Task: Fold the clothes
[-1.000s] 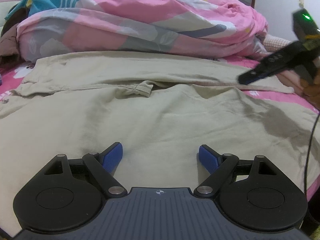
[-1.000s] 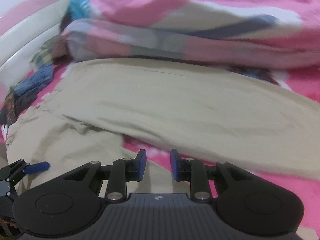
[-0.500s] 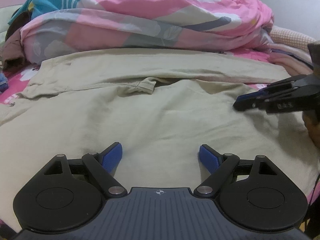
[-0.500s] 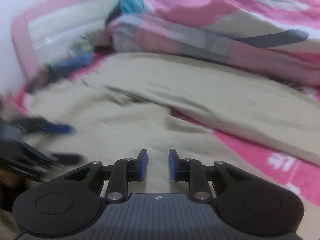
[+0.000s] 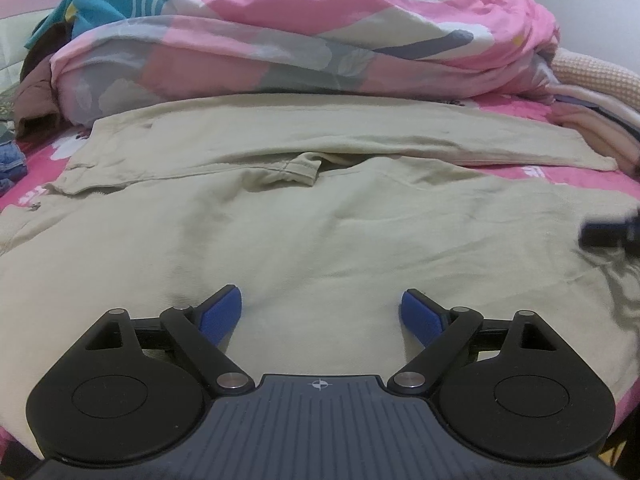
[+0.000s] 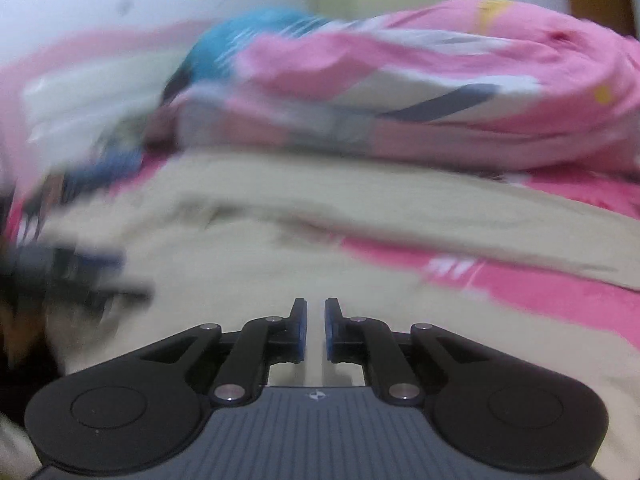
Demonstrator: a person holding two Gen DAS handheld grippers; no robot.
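On the bed, a pair of beige trousers (image 5: 320,216) lies spread flat and fills most of the left wrist view; one leg stretches across the far side, and the other, wider part lies nearer to the camera, with a strip of the pink sheet (image 5: 560,174) showing between them on the right. Behind the trousers a pink patterned quilt (image 5: 304,32) is piled up. The left gripper (image 5: 322,314) hovers over the near part of the cloth with its blue pads (image 5: 222,312) wide apart, and nothing is between them. At the right edge of this view a dark blurred tip of the other tool is visible. The right gripper (image 6: 316,330) has its jaws narrow, with only a thin gap, and it holds nothing; it is over the beige cloth too. The right wrist view is blurred.
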